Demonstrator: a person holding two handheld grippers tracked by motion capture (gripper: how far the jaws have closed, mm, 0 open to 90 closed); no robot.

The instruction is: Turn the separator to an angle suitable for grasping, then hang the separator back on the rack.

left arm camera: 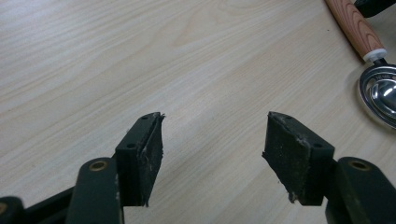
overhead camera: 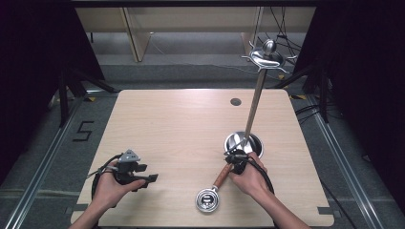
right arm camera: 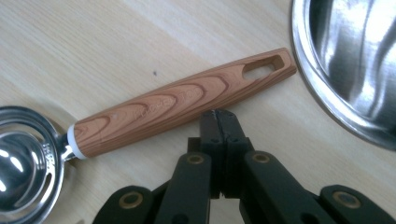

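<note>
1. My right claw [right arm camera: 218,119] has its jaws pressed flat together with nothing between them. Its tip sits just beside the wooden handle [right arm camera: 182,105] of the strainer spoon [overhead camera: 212,191], on the near side of the handle, perhaps brushing it but not around it.
2. The spoon lies flat on the bench [overhead camera: 181,124], near the front edge and right of the middle. Its metal bowl [overhead camera: 207,200] points toward me, and the handle runs up and to the right toward the round steel base [overhead camera: 243,142] of the hanging stand [overhead camera: 258,90].
3. My left claw [left arm camera: 212,140] is spread wide and holds nothing — it hovers low over bare wood at the near left. In its own view the spoon's bowl and handle lie off at the far right edge, well apart from the jaws.
4. I judge the step in hand to be the approach to picking up the spoon — the grasp itself is not yet made.
5. The next move calls for me to open the right claw, straddle the handle across its width somewhere mid-length, and close firmly.
6. The slotted hole at the handle's far end [right arm camera: 264,67] looks made for the hooks at the top of the stand [overhead camera: 267,57], so I should grip below it and leave that end free.
7. The stand's base sits close to the handle tip, so I must lift without knocking it.
</note>
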